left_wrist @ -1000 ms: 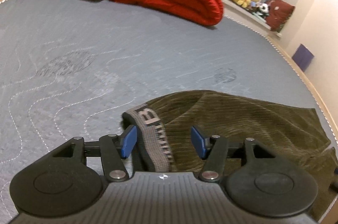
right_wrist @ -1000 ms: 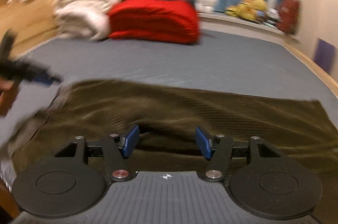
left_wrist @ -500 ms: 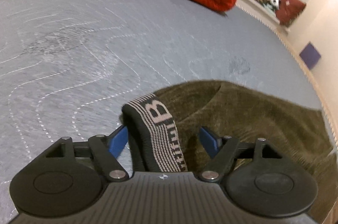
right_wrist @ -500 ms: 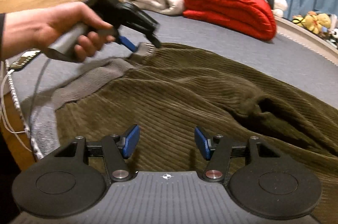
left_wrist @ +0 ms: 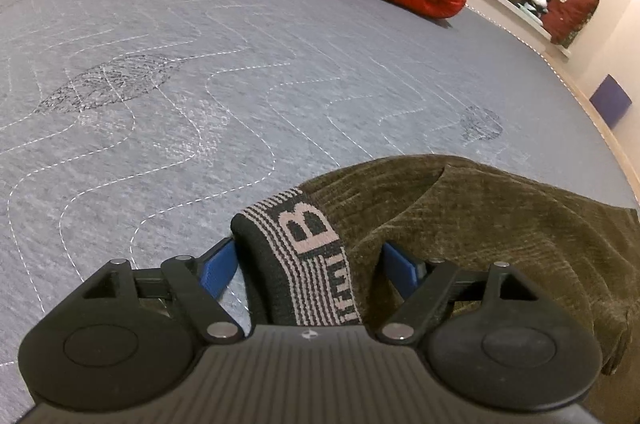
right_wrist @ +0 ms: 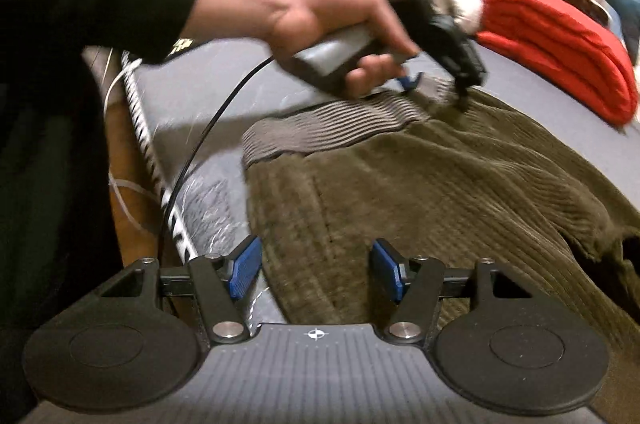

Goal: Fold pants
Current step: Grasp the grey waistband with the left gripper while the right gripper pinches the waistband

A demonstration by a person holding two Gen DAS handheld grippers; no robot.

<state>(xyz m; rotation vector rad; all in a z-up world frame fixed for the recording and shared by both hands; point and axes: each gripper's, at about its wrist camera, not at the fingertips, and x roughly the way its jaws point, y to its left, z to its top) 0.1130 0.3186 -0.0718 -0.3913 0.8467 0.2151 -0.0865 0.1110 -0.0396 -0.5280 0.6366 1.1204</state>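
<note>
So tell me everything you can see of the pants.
The pants are olive-green ribbed corduroy with a grey-and-black striped elastic waistband bearing a large letter B. They lie rumpled and spread across the grey mattress, near its edge. The waistband corner stands raised between the blue pads of the open left gripper. The open right gripper hovers at the near edge of the fabric.

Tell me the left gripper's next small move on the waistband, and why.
Probably close the left gripper on the striped waistband. Its blue pads stand open on either side of that band, so nothing is pinched yet. The right gripper hangs open over the olive corduroy pants, also gripping nothing.
</note>
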